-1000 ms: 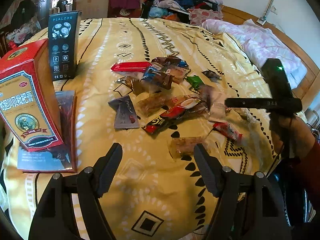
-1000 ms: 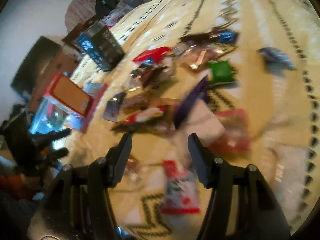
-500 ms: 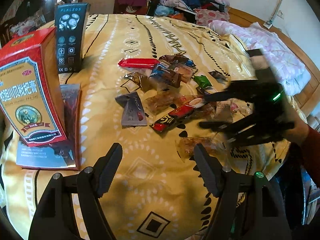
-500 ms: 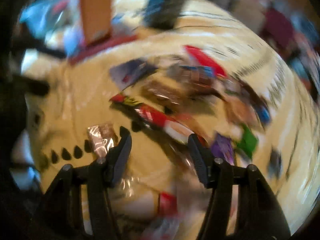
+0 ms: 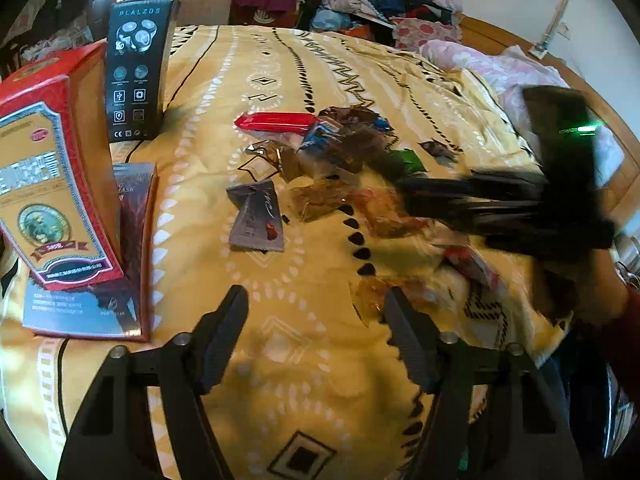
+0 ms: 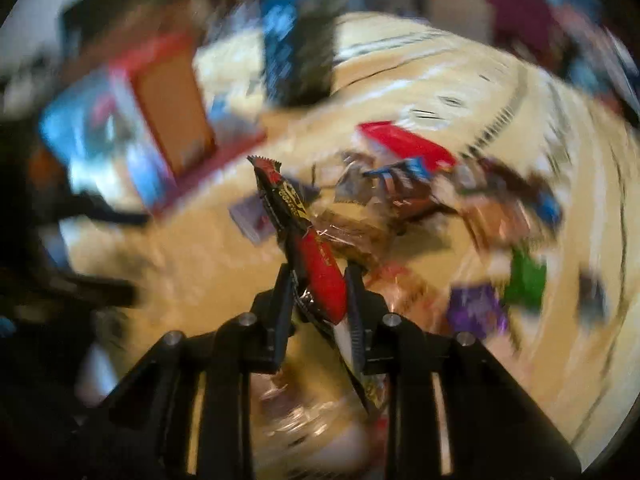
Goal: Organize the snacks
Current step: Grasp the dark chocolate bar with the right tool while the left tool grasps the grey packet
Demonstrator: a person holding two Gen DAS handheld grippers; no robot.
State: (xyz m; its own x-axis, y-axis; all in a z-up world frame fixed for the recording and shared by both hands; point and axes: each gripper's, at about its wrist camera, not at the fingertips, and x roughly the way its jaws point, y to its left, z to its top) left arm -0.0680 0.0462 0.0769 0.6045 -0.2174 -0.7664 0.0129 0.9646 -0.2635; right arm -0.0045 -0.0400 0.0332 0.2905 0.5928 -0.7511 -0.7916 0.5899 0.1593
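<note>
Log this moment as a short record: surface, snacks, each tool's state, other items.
surface: yellow patterned blanket
snacks: loose wrapped pile, mid-blanket
right tool: just closed on a red-and-black snack packet
left tool: open, nothing between its fingers
other items: red box and black box standing at left

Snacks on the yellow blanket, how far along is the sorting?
Nothing looks sorted yet: the snack pile lies mixed on the yellow blanket. In hand: the right gripper, jaws just closed, grips a red and black snack packet. The left gripper is open, holding nothing. Nearly every snack is left.
</note>
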